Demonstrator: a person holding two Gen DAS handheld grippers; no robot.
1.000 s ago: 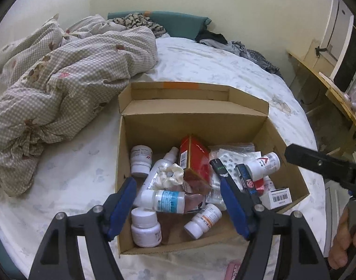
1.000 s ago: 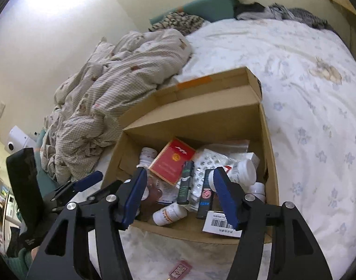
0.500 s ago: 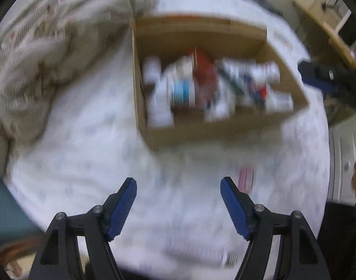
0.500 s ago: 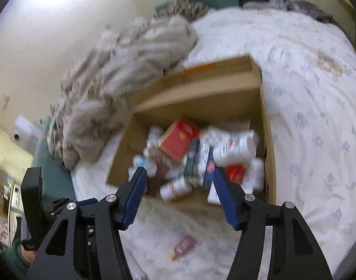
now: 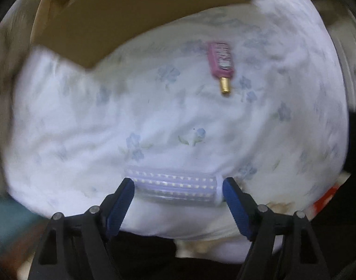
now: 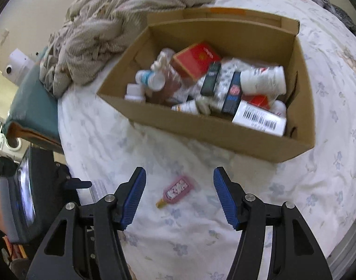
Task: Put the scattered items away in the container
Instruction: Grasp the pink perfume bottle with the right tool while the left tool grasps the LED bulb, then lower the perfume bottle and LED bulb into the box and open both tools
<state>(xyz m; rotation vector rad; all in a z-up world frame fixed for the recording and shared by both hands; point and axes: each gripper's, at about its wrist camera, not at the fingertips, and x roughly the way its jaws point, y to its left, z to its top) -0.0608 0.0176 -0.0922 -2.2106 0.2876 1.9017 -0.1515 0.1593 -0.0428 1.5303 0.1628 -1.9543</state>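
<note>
A cardboard box (image 6: 208,128) sits on the bed, full of medicine bottles and small boxes; its outer wall shows in the left wrist view (image 5: 103,21). A white LED corn bulb (image 5: 178,186) lies on the sheet between the open fingers of my left gripper (image 5: 178,189), near the bed's edge. A small pink bottle with a gold cap (image 5: 221,64) lies on the sheet in front of the box; it also shows in the right wrist view (image 6: 176,190). My right gripper (image 6: 179,182) is open and hovers just above and around it.
A crumpled checked quilt (image 6: 112,23) lies left of the box. The flowered sheet (image 6: 294,198) runs to the bed's edge. A teal cushion (image 6: 33,112) and a white camera (image 6: 17,65) are at the left. My left gripper's body (image 6: 19,191) shows at the far left.
Both grippers pulled back from over the box and dropped toward the sheet in front of it. My left gripper now straddles the bulb; my right hangs over the pink bottle.
</note>
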